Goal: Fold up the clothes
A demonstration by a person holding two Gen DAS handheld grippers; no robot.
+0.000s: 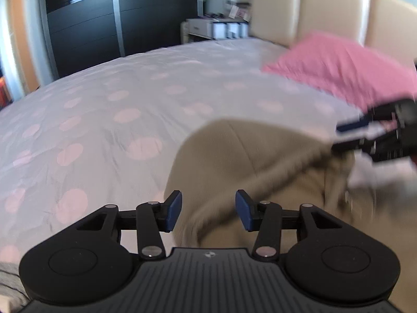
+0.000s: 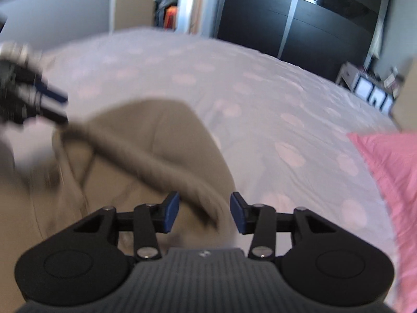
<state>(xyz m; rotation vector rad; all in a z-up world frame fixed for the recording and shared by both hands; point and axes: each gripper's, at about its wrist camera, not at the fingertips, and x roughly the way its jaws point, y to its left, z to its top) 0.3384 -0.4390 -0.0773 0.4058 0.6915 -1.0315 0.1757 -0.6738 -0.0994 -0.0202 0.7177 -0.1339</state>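
- The left gripper (image 1: 208, 210), at the bottom centre of its own view, has its two blue-padded jaws spread wide with nothing pinched between them.
- The right gripper (image 2: 204, 212), at the bottom centre of its view, likewise stands with jaws parted and nothing clamped.
- Each gripper body carries a small pale emblem at the middle of its ribbed top; it is too small to read, and no other writing can be made out.
- One beige garment (image 1: 250, 161) lies on the bed; in the left wrist view it fills the lower centre and right, passing under and beyond the gap of the left jaws.
- In the right wrist view the same garment (image 2: 146, 140) spreads across the lower left and centre, a raised fold of it running diagonally down toward the jaw gap; motion blur makes it hard to say whether the cloth touches the pads.
- The right gripper (image 1: 346, 135) also shows at the right edge of the left wrist view, just at the garment's raised edge; the left gripper (image 2: 58, 107) shows at the left edge of the right view, by the garment's upper corner.
- The bed sheet (image 1: 104, 109), white with pale pink dots, covers the middle of both views.
- One pink pillow (image 1: 346, 75) sits in the upper right, against the cream headboard (image 1: 312, 10) of three padded panels.
- Farthest off, a dark wardrobe (image 1: 104, 20) stands in the upper left, with one bedside table (image 1: 203, 28) beside it.
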